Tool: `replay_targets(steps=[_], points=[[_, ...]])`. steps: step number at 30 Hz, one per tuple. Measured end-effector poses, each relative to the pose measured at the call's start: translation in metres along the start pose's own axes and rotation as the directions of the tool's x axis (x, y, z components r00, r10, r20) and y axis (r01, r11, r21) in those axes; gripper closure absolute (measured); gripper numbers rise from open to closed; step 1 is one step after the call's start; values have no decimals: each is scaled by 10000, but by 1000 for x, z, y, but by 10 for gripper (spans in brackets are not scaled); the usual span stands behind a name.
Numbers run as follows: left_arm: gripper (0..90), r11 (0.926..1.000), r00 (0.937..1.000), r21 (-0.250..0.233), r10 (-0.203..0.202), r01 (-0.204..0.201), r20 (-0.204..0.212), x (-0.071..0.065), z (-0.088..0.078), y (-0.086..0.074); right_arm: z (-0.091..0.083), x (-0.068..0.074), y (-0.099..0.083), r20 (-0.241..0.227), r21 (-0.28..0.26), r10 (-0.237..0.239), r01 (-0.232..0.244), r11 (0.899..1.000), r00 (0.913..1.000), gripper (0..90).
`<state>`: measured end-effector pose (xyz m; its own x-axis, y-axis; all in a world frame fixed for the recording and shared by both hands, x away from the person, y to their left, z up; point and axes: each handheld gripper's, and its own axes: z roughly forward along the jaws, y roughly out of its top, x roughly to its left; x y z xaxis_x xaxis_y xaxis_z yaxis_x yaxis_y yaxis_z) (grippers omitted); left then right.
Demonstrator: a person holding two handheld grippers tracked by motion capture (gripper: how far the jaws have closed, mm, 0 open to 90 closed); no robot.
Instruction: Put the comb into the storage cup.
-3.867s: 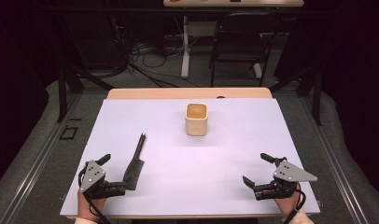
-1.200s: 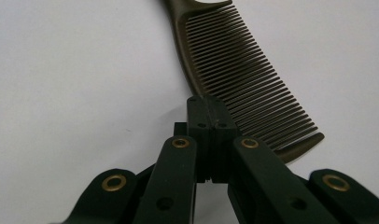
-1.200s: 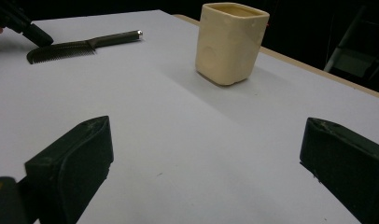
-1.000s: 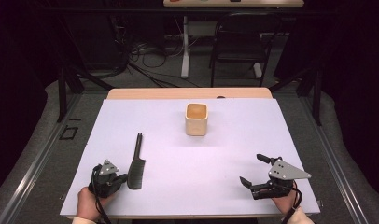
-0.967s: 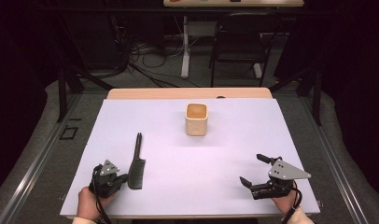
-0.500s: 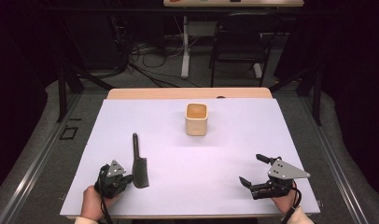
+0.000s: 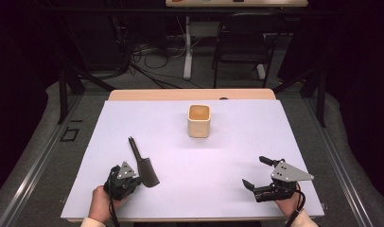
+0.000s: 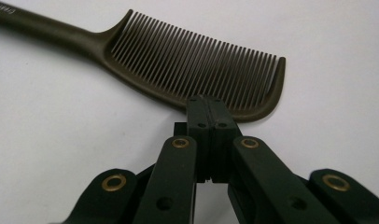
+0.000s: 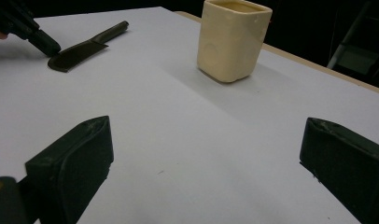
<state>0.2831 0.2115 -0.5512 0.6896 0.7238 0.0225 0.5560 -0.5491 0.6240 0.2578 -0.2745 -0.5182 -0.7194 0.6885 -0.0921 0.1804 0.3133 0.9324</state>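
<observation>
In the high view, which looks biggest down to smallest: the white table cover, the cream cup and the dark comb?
1. White table cover, by far the largest.
2 and 3. Dark comb and cream cup: the comb is longer but thin, the cup bulkier and farther off, so unsure.

- cream square cup (image 7: 198, 121) upright, far-centre of the table, standing alone
- white sheet (image 7: 218, 175) covers most of the table top
- wooden table edge (image 7: 190, 94) shows as a strip along the far side
- dark chair (image 7: 241, 47) behind the table
- cables (image 7: 147, 56) tangled on the floor beyond the table
- white post (image 7: 187, 47) behind, near the cables
</observation>
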Motion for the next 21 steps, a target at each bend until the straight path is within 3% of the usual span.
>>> replay_targets(steps=[4, 15, 21], points=[[900, 9997, 9998, -232, -66, 70, 165, 0, 1, 3, 0, 0, 0, -4, 5, 26, -26, 10000, 10000, 22], [900, 9999, 9997, -120, 122, -119, 217, -2, 7, 8, -1, 0, 0, 0, -28, 31, -31, 10000, 10000, 22], [900, 9998, 9989, -162, 128, -121, 450, -2, 13, 14, 0, 0, 0, 18, -5, 45, -45, 10000, 10000, 22]])
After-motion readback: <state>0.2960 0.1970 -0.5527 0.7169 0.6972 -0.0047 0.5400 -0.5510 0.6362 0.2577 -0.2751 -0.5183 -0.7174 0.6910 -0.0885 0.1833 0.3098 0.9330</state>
